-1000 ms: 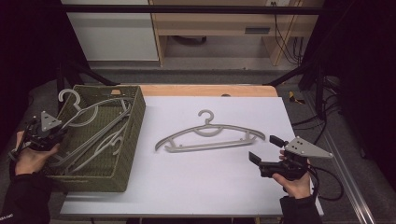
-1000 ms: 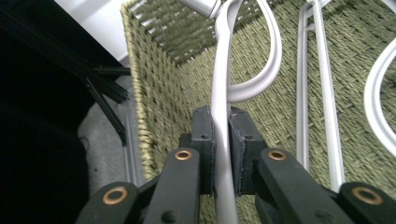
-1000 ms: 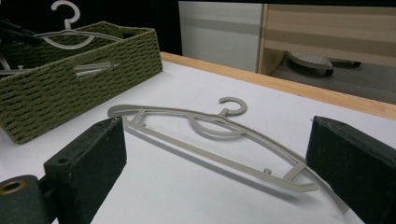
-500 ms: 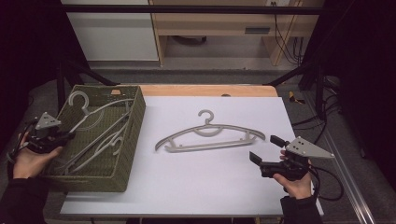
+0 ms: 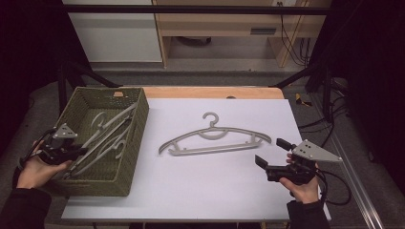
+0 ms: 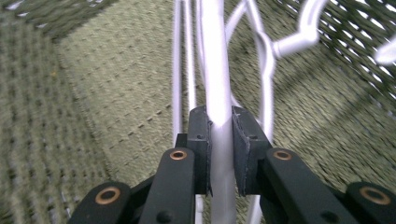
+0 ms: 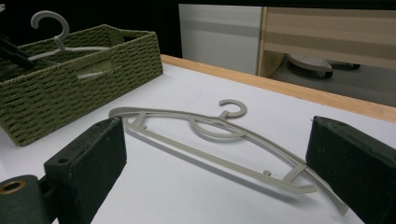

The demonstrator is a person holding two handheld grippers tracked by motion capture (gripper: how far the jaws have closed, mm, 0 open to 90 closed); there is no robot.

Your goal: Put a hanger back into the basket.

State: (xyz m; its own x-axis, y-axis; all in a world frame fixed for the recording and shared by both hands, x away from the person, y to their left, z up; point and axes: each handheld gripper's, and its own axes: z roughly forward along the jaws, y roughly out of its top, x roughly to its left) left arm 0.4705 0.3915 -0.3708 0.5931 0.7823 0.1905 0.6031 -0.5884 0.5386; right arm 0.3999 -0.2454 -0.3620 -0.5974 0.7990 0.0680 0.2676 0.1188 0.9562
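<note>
A woven green basket (image 5: 139, 125) stands at the table's left and holds a few grey hangers. My left gripper (image 5: 82, 151) reaches over its near left rim and is shut on the bar of one hanger (image 5: 106, 128). In the left gripper view both pads (image 6: 200, 135) press that bar (image 6: 217, 70) above the basket floor (image 6: 116, 93). Another grey hanger (image 5: 212, 129) lies flat mid-table. My right gripper (image 5: 271, 152) hovers open to its right, jaws pointing at it and not touching. The right gripper view shows this hanger (image 7: 210, 156) between and beyond the wide jaws of that gripper (image 7: 217, 135).
The white table sheet (image 5: 215, 191) ends in a wooden strip (image 5: 215, 92) at the far edge. Behind the table are a white cabinet (image 5: 114, 33) and a wooden shelf (image 5: 229, 24). In the right gripper view the basket (image 7: 70, 93) sits far left with a hook (image 7: 51, 23) rising above it.
The left hand has drawn nearer and to the right, and the held hanger's hook has swung from the basket's far left rim to inside the basket. The right gripper has kept still.
</note>
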